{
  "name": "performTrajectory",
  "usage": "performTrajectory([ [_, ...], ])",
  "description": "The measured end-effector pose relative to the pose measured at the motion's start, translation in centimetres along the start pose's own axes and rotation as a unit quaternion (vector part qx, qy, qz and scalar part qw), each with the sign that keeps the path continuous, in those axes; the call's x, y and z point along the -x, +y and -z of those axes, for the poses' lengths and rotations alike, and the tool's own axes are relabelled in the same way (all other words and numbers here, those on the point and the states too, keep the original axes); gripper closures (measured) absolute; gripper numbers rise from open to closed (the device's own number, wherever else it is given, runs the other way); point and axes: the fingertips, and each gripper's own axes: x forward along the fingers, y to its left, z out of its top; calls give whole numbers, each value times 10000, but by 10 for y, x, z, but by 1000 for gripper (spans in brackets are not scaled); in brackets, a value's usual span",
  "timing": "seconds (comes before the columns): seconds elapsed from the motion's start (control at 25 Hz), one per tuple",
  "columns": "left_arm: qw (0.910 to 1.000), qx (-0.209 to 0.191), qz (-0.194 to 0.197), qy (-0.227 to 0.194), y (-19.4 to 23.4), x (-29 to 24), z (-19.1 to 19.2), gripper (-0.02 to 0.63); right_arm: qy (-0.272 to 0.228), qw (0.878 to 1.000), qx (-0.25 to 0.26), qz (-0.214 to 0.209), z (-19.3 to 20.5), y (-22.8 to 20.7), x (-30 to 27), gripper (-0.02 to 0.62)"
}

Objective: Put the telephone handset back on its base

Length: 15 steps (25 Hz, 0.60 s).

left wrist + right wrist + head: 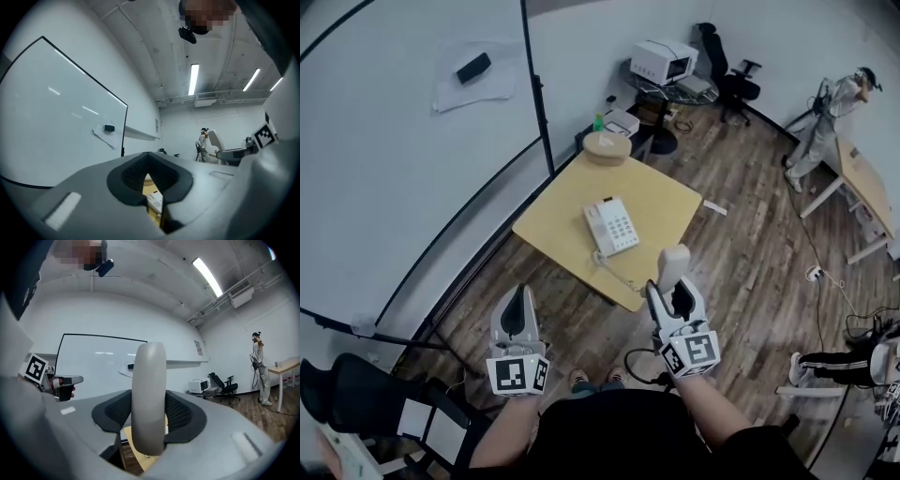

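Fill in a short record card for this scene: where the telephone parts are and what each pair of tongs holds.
Table: yellow, bears the telephone base
Telephone base: lies on the table, no handset on it
Handset: off the base, held upright near the table's front edge
Cord: runs from the base toward the table's near edge
Right tongs: closed on the handset
Left tongs: closed, holding nothing
Still to do: set the handset on the base

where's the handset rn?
The off-white plastic telephone handset stands upright, clamped in the jaws of the right gripper, lower right of centre in the head view, off the yellow square table where its white keypad base sits.
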Motion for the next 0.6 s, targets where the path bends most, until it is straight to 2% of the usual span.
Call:
performTrajectory([
  [0.44, 9996, -72, -267, -32, -9, -26, 7, 607, -49, 9992, 4, -398, 6, -16, -24, 373],
  [0.6, 9994, -114, -335, 33, 0, -41, 10, 607, 15, 9988, -51, -480, 9, -19, -42, 373],
])
